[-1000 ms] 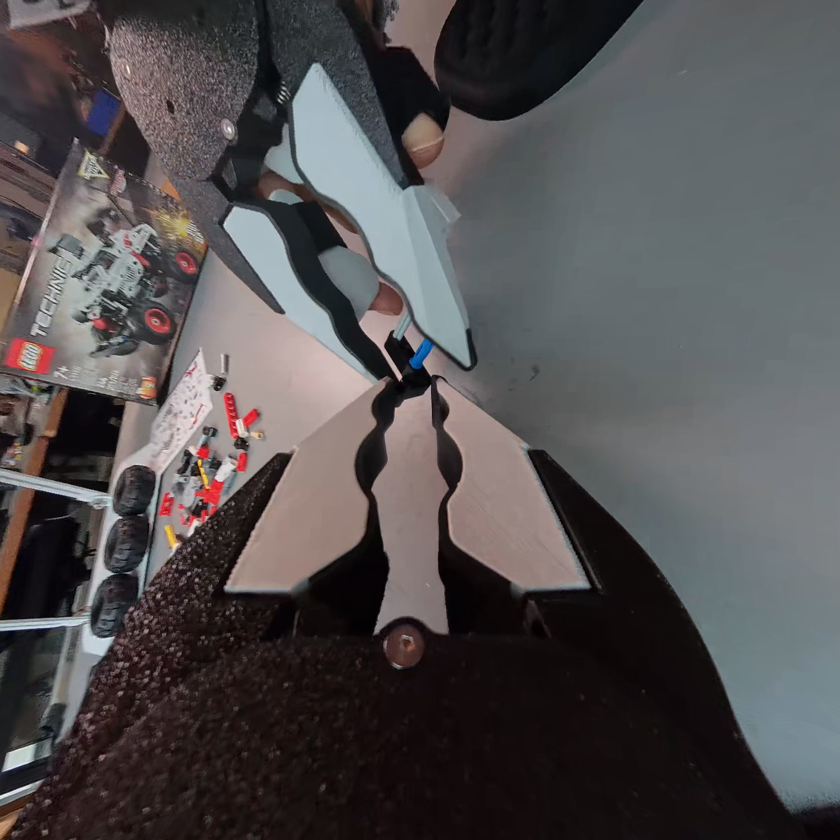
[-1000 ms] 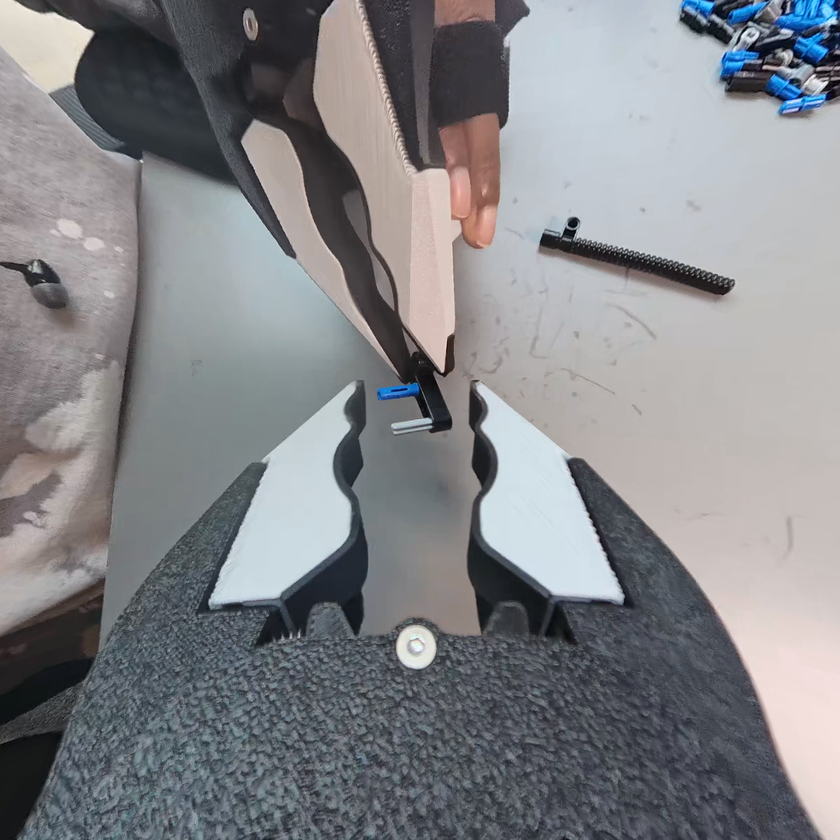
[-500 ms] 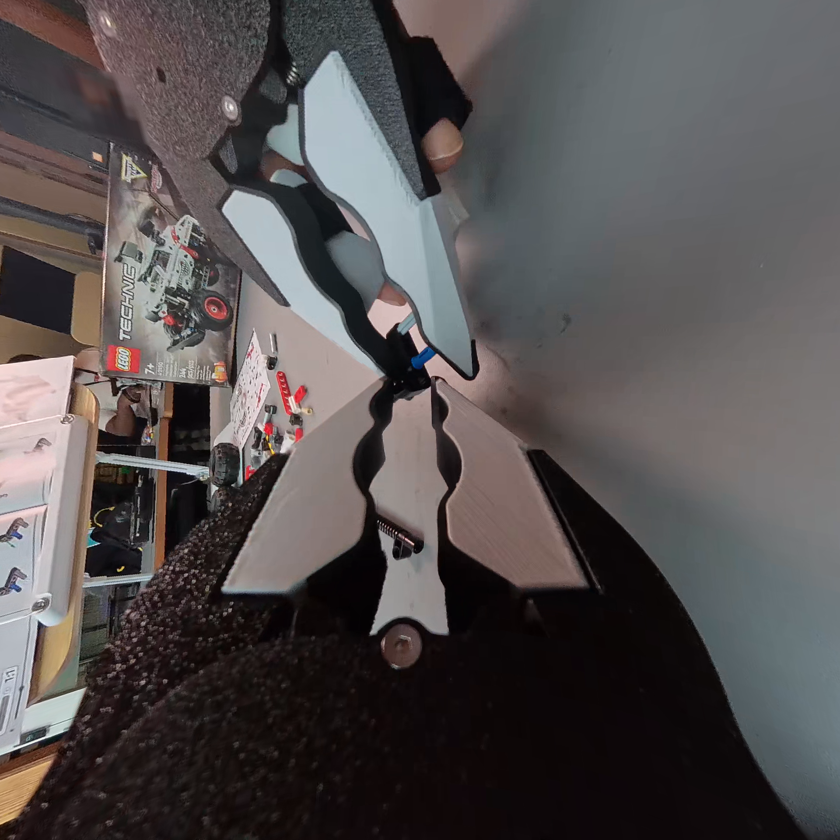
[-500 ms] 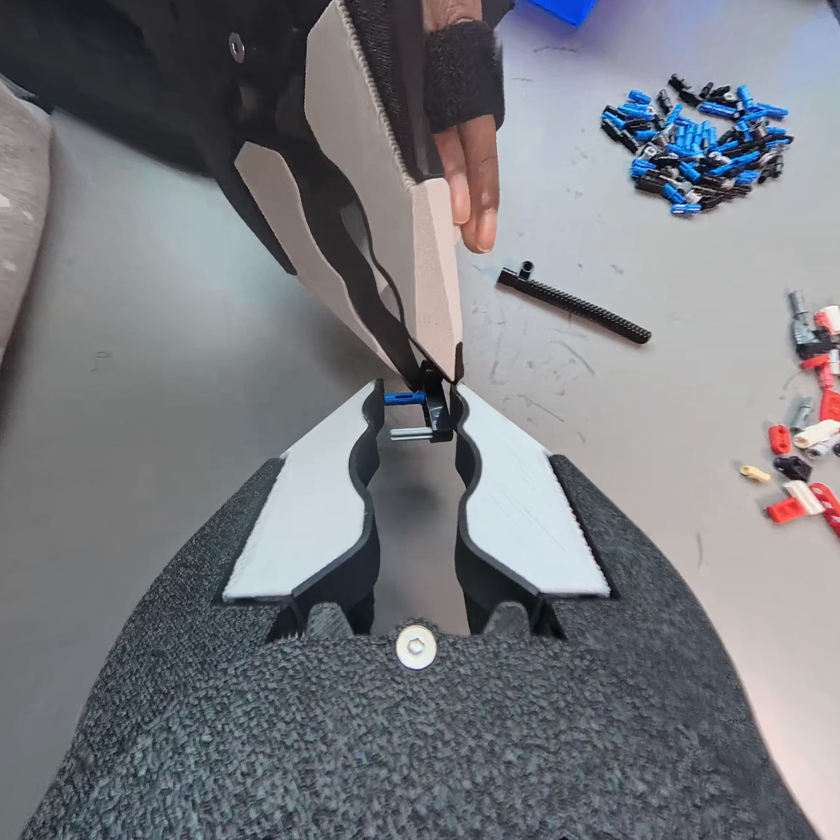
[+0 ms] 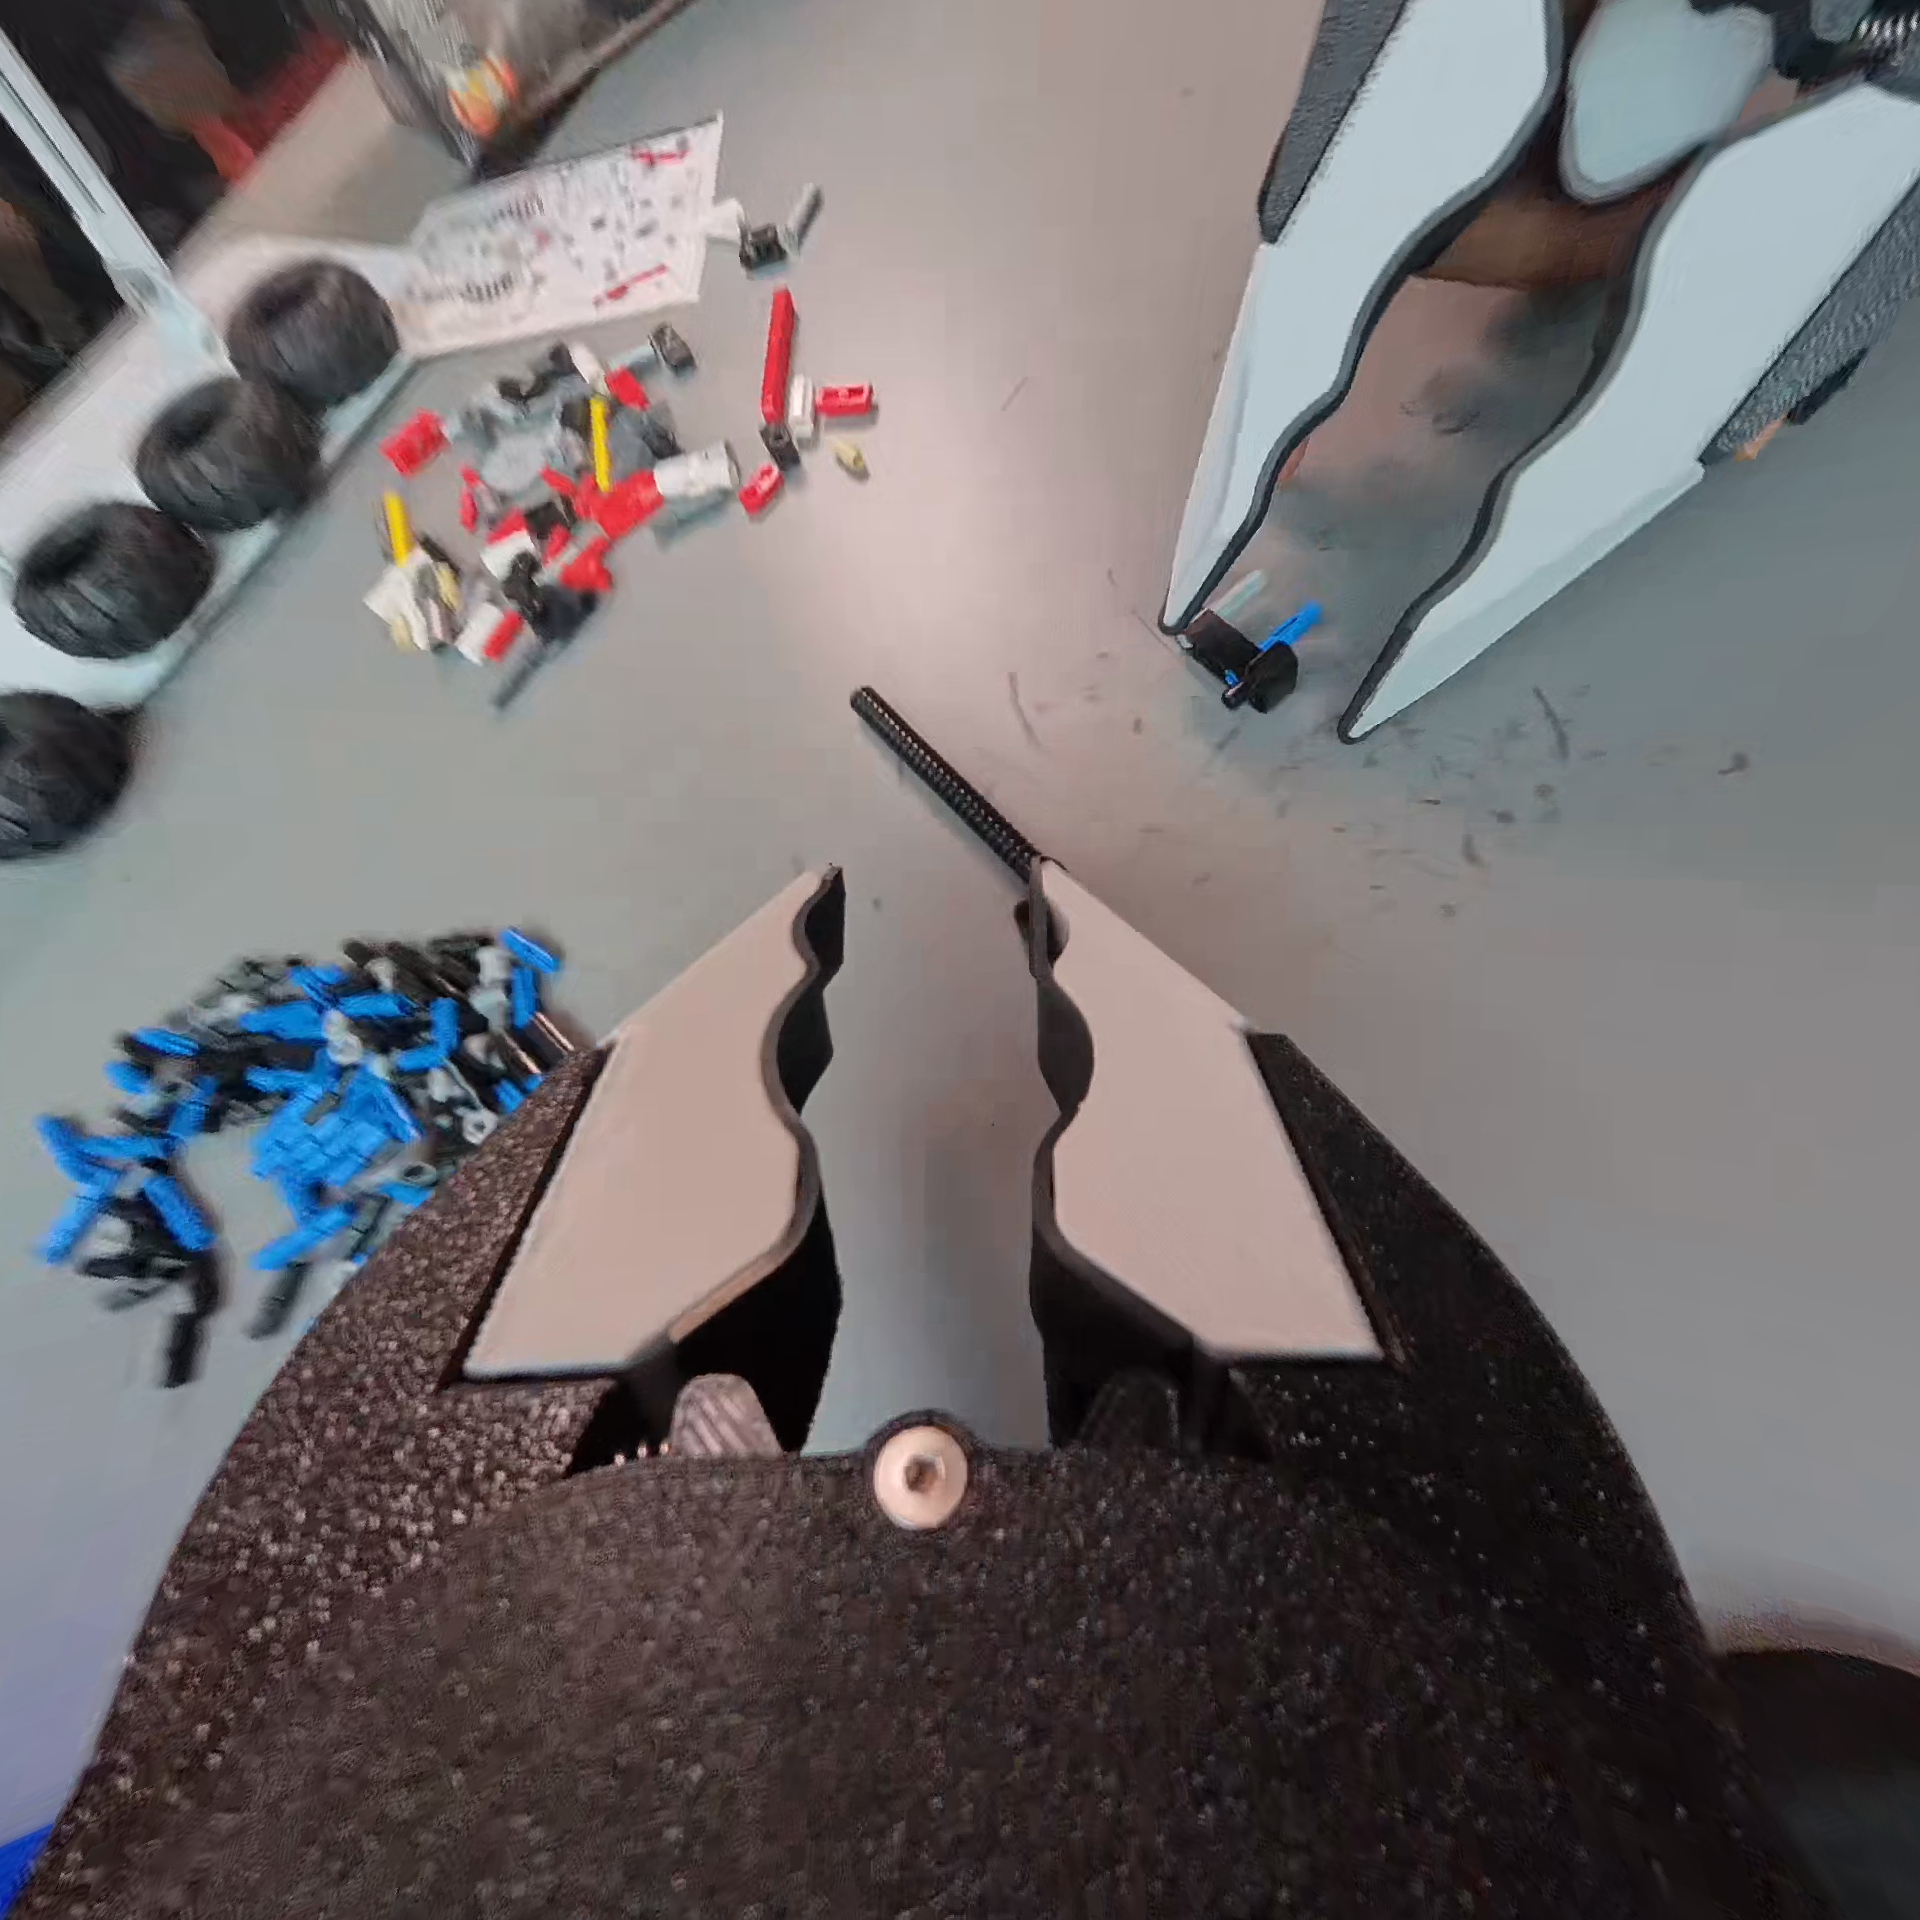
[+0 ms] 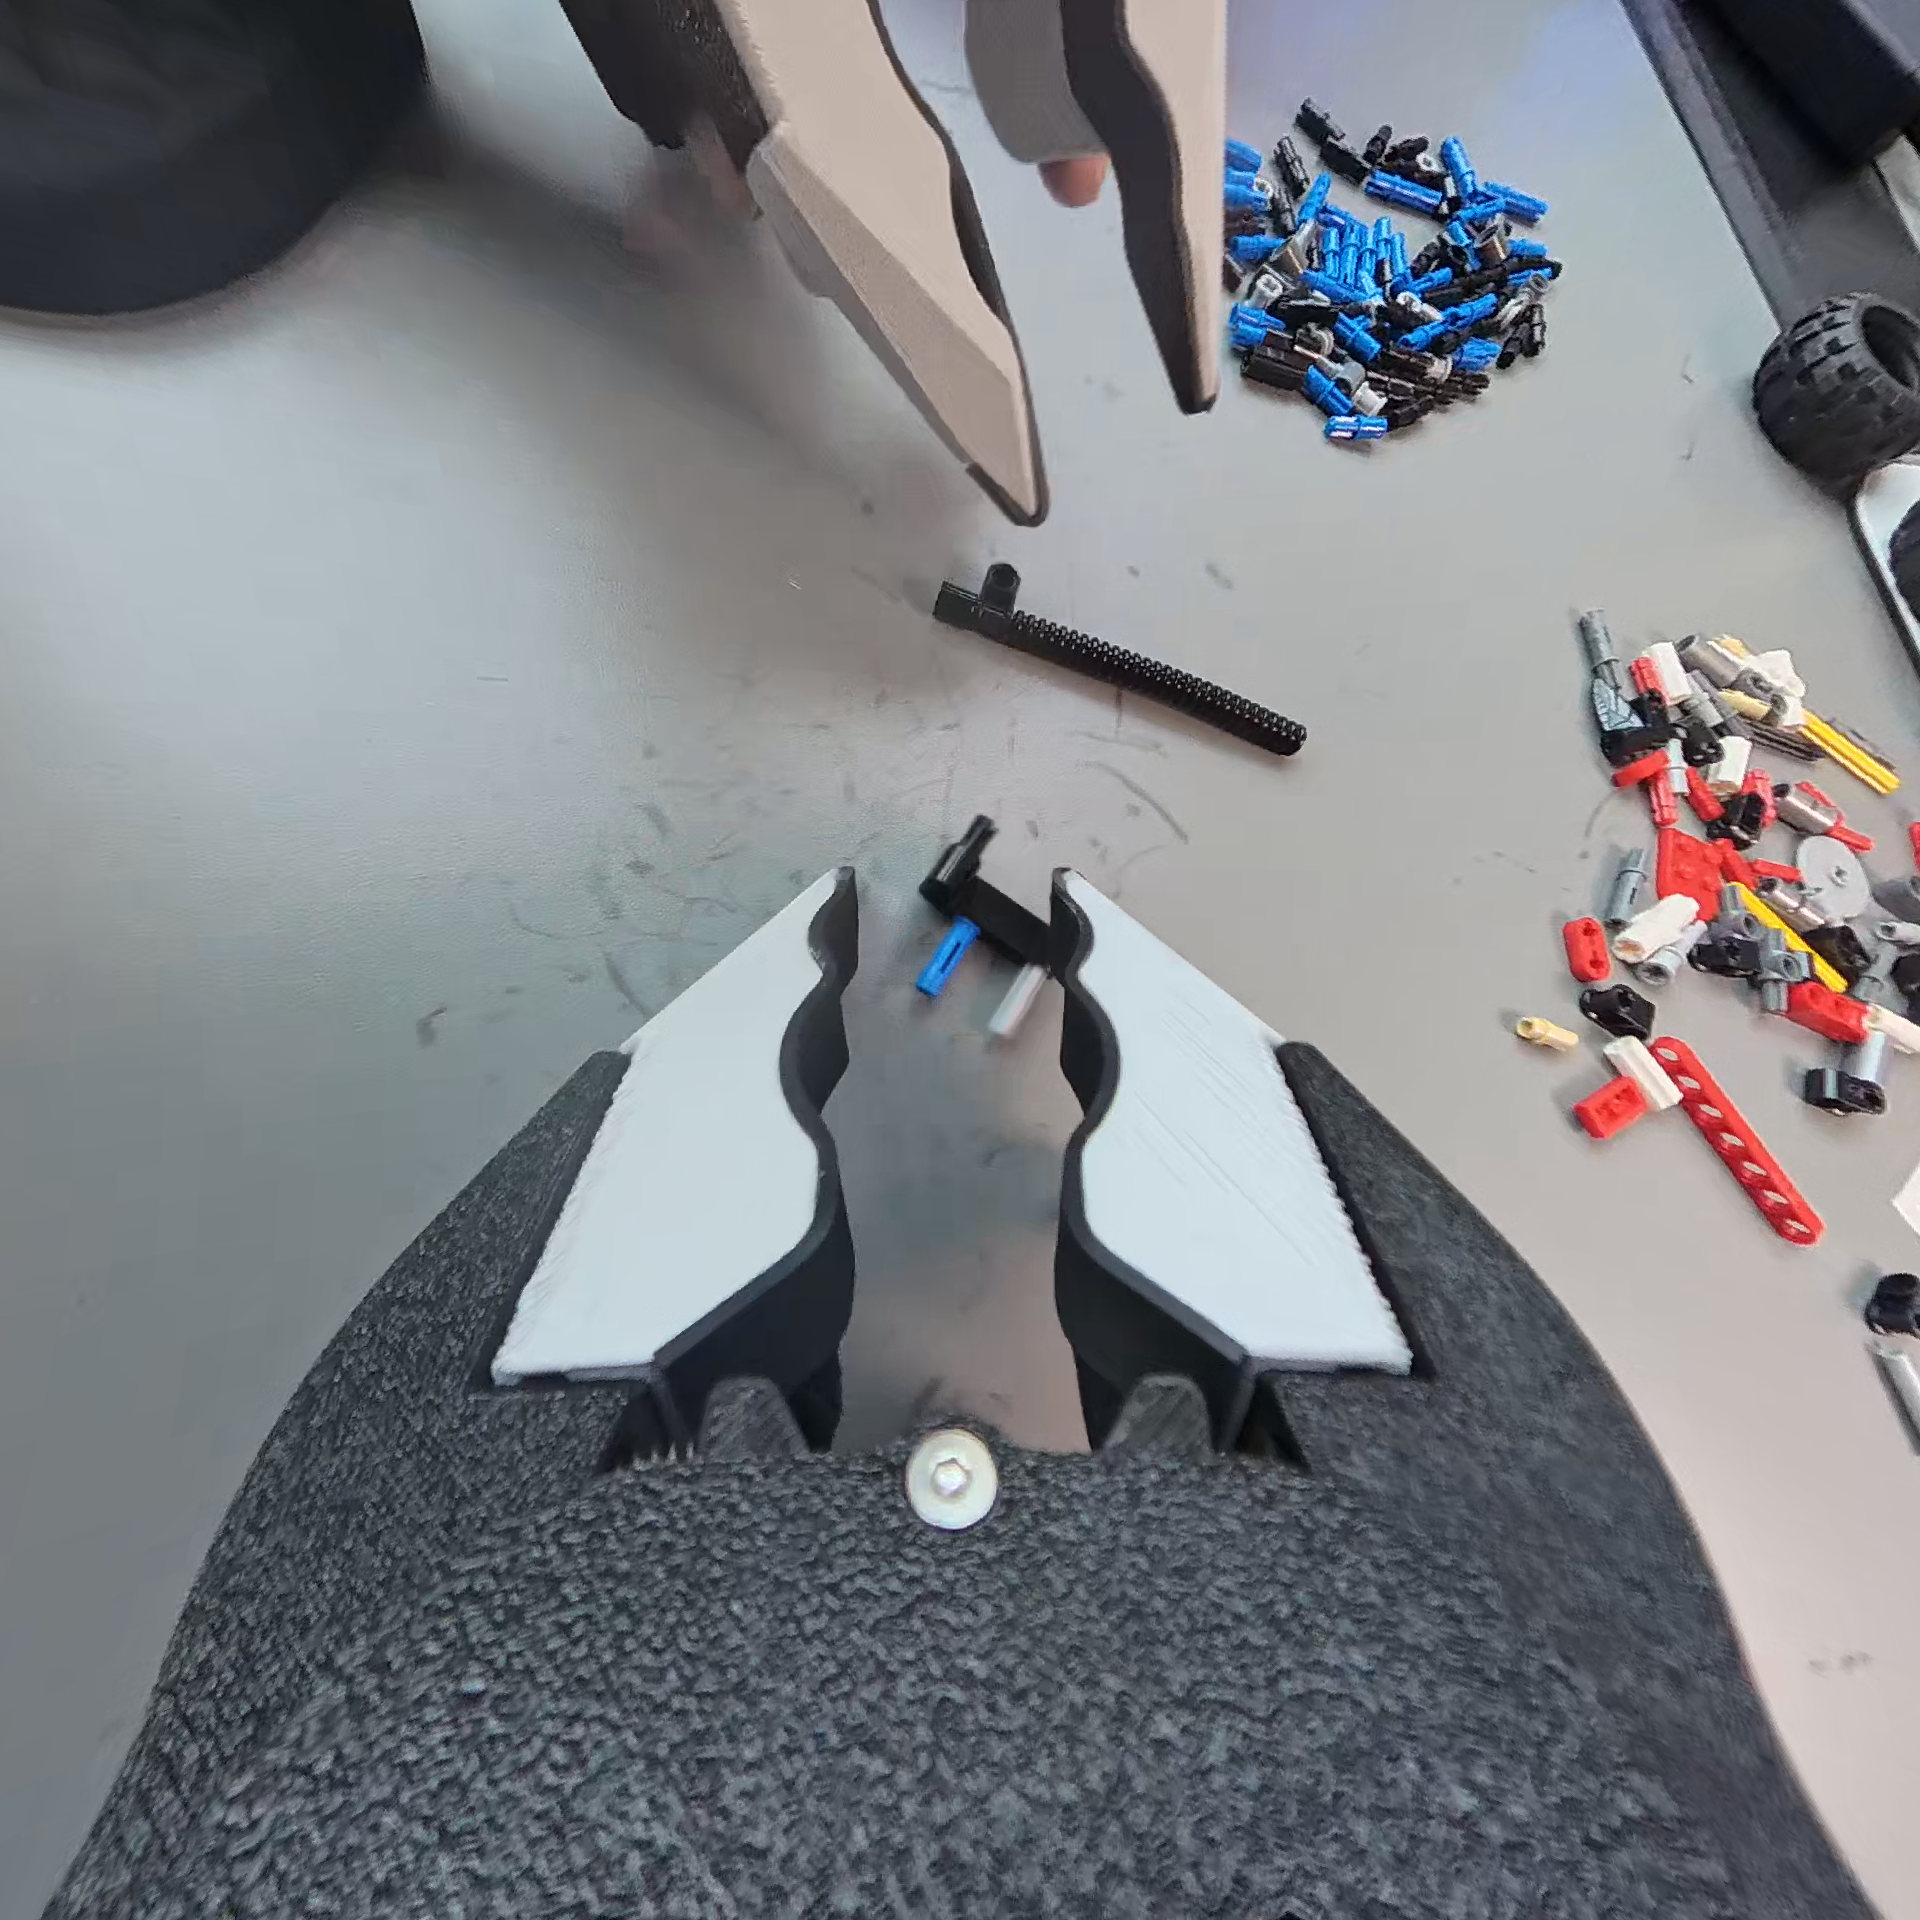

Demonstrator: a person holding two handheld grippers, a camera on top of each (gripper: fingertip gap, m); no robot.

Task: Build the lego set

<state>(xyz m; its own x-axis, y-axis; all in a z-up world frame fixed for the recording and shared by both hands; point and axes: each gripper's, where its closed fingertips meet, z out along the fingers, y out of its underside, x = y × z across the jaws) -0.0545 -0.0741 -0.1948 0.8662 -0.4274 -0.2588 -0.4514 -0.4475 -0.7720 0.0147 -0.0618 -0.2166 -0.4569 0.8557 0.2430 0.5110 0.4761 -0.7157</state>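
Observation:
A small black connector piece [image 6: 982, 899] with a blue pin [image 6: 943, 958] and a light grey pin [image 6: 1013, 1000] lies on the grey table. It sits between the fingertips of my right gripper [image 6: 954, 883], which is open; the piece touches the inner edge of its right finger. In the left wrist view the piece [image 5: 1247, 657] rests by one tip of the right gripper [image 5: 1262, 681]. My left gripper [image 5: 935, 873] is open and empty. A black ribbed rod [image 5: 940, 774] lies just ahead of its right fingertip. In the right wrist view the left gripper [image 6: 1112, 457] hovers above the rod [image 6: 1127, 663].
A pile of blue and black pins [image 5: 301, 1101] [image 6: 1382, 270] lies by the left gripper. A mixed pile of red, grey and yellow parts [image 5: 582, 488] [image 6: 1745, 883], a red beam [image 6: 1735, 1138], black tyres [image 5: 229, 457] [image 6: 1839, 384] and an instruction sheet [image 5: 571, 239] lie beyond. Left tips to right tips: about 8 cm. The black ribbed rod [image 5: 940, 774] sits 4 cm or so from the ends of my left fingers. It turns up in the right wrist view [image 6: 1170, 683] as well.
The left gripper let go of the small piece, opened and pulled away toward the ribbed rod. The right gripper stays open, and the piece now lies on the table between its tips.

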